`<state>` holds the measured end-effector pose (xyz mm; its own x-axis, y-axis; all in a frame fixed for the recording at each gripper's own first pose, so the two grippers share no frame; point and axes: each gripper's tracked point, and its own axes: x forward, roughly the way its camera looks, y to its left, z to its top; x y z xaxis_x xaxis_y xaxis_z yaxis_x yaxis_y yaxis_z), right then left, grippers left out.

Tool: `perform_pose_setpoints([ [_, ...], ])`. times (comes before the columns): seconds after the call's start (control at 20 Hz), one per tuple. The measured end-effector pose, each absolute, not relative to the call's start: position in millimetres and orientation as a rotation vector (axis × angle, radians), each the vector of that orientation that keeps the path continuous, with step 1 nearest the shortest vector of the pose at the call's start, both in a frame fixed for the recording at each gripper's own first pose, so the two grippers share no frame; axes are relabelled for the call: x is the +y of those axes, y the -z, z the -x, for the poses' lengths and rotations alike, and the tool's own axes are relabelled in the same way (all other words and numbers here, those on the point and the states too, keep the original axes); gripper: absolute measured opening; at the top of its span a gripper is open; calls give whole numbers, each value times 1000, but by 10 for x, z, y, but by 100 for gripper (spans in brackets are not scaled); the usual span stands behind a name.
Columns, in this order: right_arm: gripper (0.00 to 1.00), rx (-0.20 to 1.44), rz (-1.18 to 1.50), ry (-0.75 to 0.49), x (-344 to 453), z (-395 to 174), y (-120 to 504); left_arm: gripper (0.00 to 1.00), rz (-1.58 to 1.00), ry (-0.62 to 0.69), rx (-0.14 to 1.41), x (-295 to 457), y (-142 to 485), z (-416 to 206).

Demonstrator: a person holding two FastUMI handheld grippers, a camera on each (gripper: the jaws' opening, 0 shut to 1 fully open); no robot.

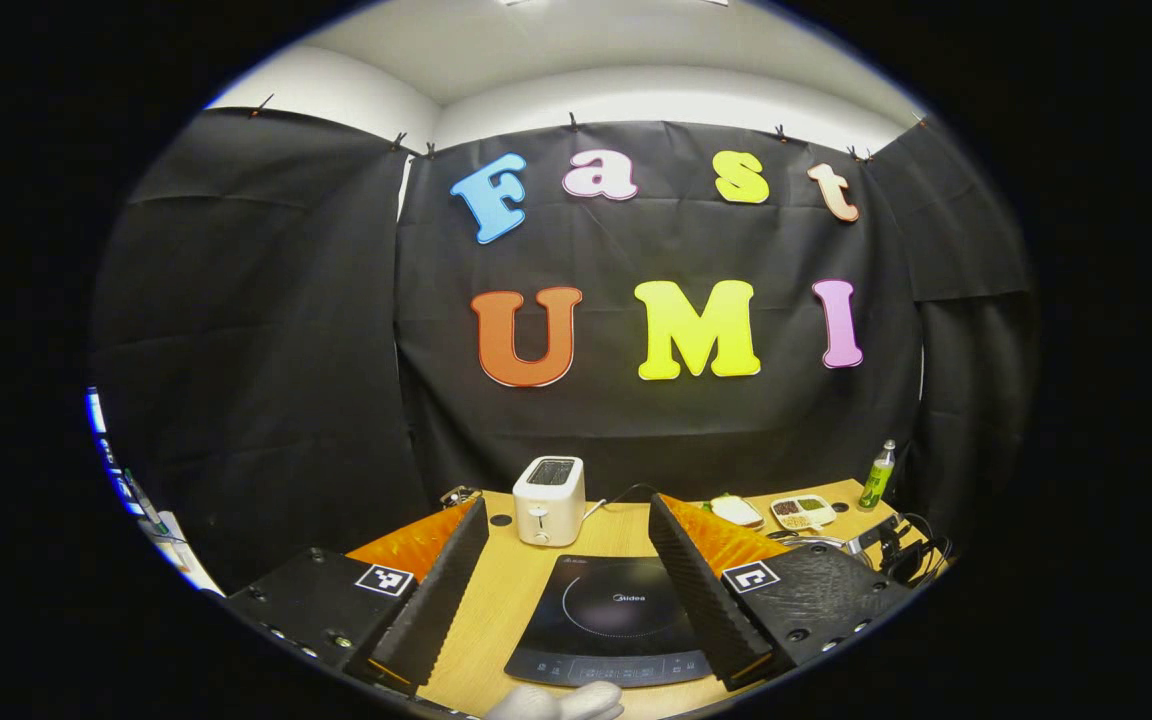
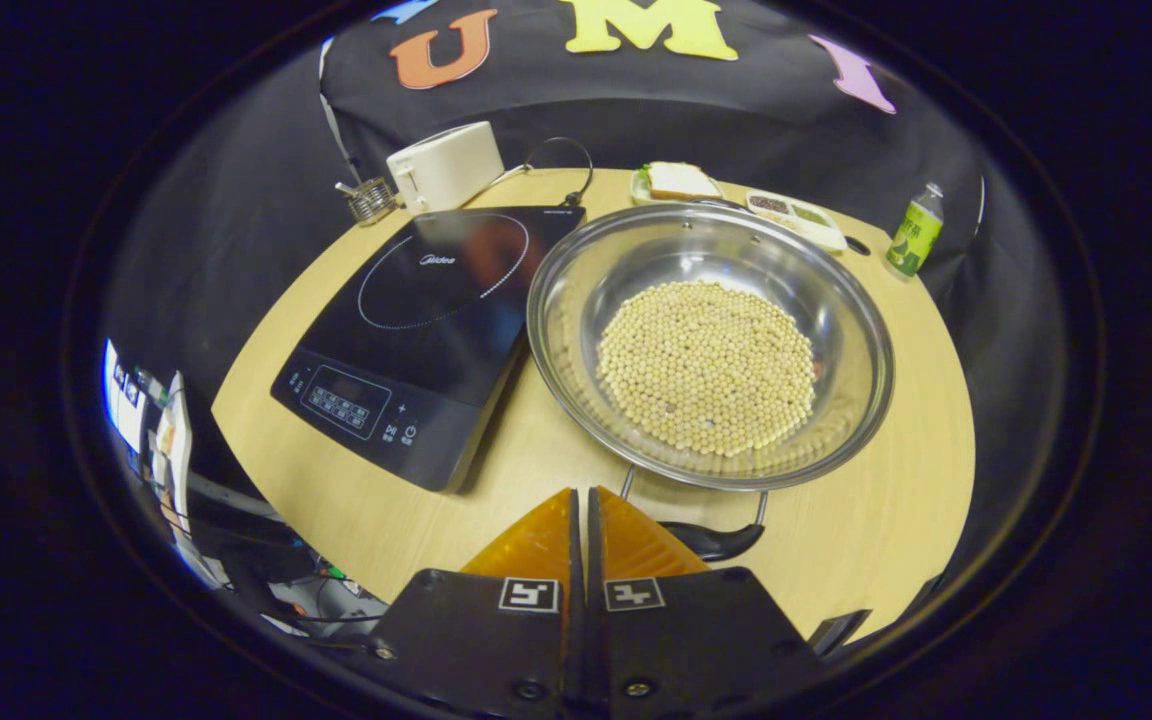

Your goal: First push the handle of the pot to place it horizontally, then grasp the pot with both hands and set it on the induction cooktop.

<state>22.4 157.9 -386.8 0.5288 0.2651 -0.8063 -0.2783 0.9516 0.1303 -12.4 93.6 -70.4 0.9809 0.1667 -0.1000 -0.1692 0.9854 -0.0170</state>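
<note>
A wide steel pot [image 2: 711, 340] holding a heap of pale beans stands on the round wooden table [image 2: 876, 520], just right of the black induction cooktop [image 2: 426, 320]. The pot's black near handle [image 2: 711, 540] points toward me, and my right gripper [image 2: 581, 495] hangs shut just left of it with nothing between its fingers. In the left gripper view my left gripper [image 1: 568, 515] is open above the table, with the cooktop [image 1: 611, 620] between and beyond its fingers. The pot's rim [image 1: 821, 541] peeks out behind the right finger.
A white toaster [image 2: 446, 165] with its cord stands behind the cooktop, beside a small metal spring-like thing [image 2: 368, 200]. A sandwich [image 2: 681, 180], a tray of snacks [image 2: 796, 215] and a green bottle [image 2: 914, 240] line the table's far edge. A white object [image 1: 561, 702] lies at the near edge.
</note>
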Motion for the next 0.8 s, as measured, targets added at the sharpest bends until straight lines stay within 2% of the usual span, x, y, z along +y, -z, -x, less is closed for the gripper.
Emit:
perform_pose_setpoints([
  [0.2, 4, 963, 12, -321, 1535, -205, 3887, 96, 28, -170, 101, 920, 710, 126],
  [0.8, 0, 978, 22, -263, 1174, -169, 3950, 96, 35, -159, 93, 848, 689, 89],
])
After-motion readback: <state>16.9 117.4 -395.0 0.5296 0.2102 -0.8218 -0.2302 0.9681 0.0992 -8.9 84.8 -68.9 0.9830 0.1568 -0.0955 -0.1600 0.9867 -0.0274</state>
